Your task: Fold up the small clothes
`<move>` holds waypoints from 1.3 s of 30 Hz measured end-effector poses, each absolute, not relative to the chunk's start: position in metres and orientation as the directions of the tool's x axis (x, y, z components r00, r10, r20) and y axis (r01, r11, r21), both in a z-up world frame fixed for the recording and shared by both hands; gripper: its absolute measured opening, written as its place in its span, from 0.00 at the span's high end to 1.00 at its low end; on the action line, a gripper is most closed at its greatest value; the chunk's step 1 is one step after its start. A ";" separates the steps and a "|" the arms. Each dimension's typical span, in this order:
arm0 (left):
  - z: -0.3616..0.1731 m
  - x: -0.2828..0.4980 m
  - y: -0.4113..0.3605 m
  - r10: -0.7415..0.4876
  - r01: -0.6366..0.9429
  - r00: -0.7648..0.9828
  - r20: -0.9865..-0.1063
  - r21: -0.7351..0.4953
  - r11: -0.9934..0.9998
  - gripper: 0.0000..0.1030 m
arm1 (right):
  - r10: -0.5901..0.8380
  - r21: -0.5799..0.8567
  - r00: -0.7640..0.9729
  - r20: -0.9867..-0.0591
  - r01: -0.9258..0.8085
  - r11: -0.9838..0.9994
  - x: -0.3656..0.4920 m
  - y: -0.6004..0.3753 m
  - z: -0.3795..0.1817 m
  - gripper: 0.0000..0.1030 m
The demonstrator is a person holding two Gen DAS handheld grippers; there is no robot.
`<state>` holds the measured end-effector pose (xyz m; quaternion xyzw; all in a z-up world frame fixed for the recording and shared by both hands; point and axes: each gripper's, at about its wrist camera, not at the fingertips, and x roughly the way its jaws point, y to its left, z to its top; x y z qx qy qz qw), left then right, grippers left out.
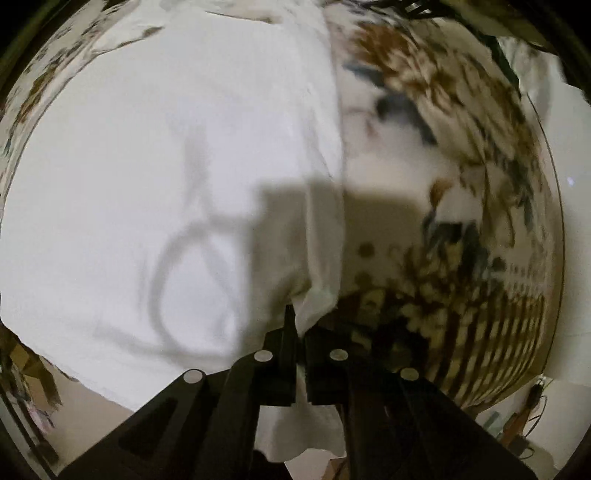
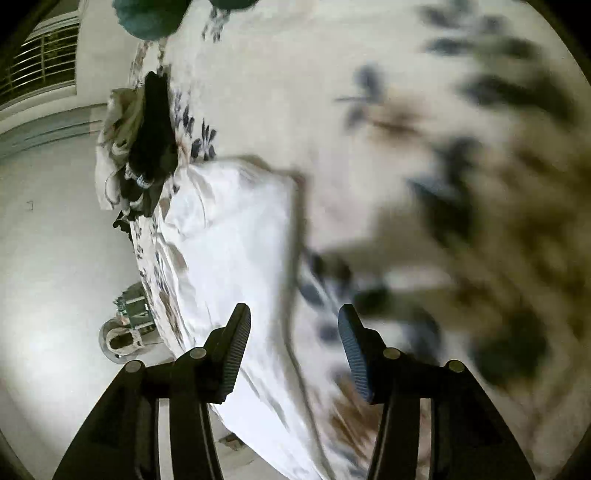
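A white garment (image 1: 166, 184) lies spread on a flower-patterned bed sheet (image 1: 461, 147). My left gripper (image 1: 297, 325) is shut on the garment's near edge, with white cloth bunched between its fingers. In the right wrist view the same white garment (image 2: 236, 251) lies on the sheet (image 2: 406, 147), left of centre. My right gripper (image 2: 293, 332) is open and empty, just above the garment's right edge. The view is blurred by motion.
A heap of dark and pale clothes (image 2: 147, 140) lies at the far edge of the bed. A teal object (image 2: 155, 18) sits at the top. The pale floor (image 2: 55, 258) lies to the left, with a small round item (image 2: 122, 336) on it.
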<state>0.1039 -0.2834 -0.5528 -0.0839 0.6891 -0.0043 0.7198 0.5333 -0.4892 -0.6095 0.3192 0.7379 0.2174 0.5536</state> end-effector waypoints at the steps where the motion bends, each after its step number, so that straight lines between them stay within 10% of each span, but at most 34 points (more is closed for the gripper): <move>1: -0.547 0.103 -0.279 -0.124 -0.119 0.059 -0.991 -0.130 0.984 0.99 | 0.710 0.665 -0.184 -0.679 0.255 0.702 0.539 -0.479 -0.617 0.50; 4: -0.525 0.095 -0.266 -0.131 -0.151 0.096 -0.987 -0.144 0.978 1.00 | 0.678 0.639 -0.152 -0.719 0.240 0.731 0.547 -0.459 -0.613 0.93; 20: -0.462 0.062 -0.076 -0.110 -0.440 0.208 -0.972 -0.193 0.877 1.00 | 0.498 0.523 -0.185 -0.847 -0.131 0.842 0.560 -0.273 -0.460 0.95; 39: -0.553 0.049 0.132 -0.154 -0.626 0.199 -0.968 -0.246 0.740 1.00 | 0.171 0.202 -0.137 -0.976 -0.266 0.943 0.555 -0.003 -0.543 0.95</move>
